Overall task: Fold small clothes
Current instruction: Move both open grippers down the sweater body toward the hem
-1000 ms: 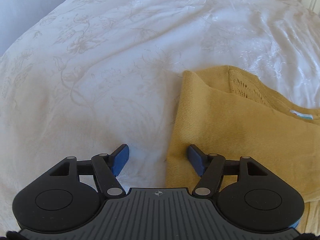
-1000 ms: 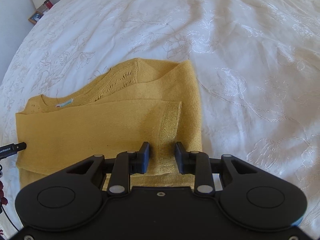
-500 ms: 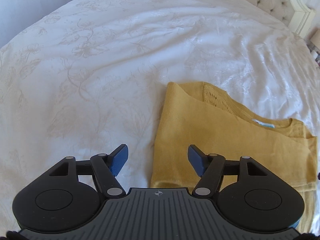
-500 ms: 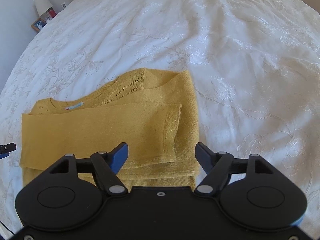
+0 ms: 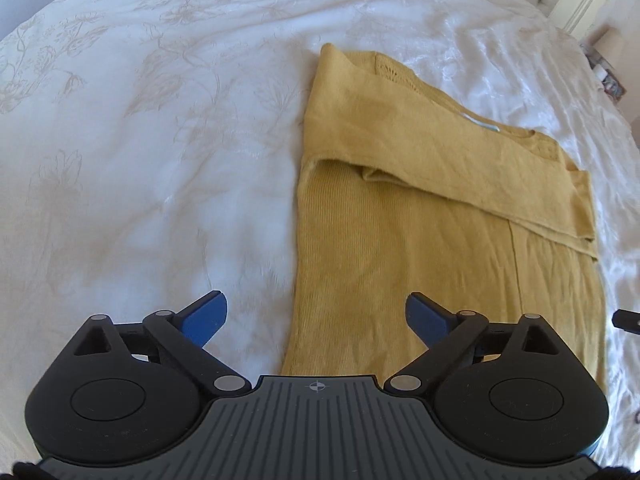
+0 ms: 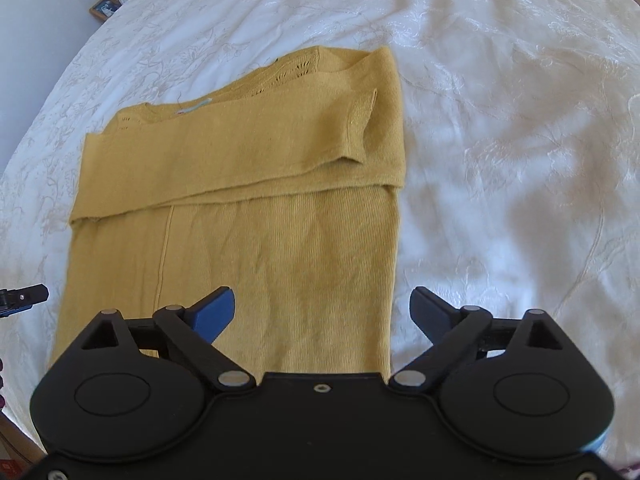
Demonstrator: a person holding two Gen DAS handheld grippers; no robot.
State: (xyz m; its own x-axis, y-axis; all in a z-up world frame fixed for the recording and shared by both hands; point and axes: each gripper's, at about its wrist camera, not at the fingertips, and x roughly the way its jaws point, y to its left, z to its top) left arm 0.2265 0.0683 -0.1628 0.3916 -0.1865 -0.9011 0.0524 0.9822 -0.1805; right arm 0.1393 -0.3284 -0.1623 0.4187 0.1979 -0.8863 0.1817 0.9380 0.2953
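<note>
Mustard knit sweater, sleeves folded across its far part, flat on the white embroidered bedspread. Left claw and right claw, jaws just opened wide, hover empty over the sweater's near left and right edges.

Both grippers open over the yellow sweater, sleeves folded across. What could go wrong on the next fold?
1. The folded sleeve cuff lies loose on top of the yellow sweater; lifting the hem may slide it off.
2. The left gripper and right gripper each straddle a side edge, so closing might also pinch the white bedspread.
</note>
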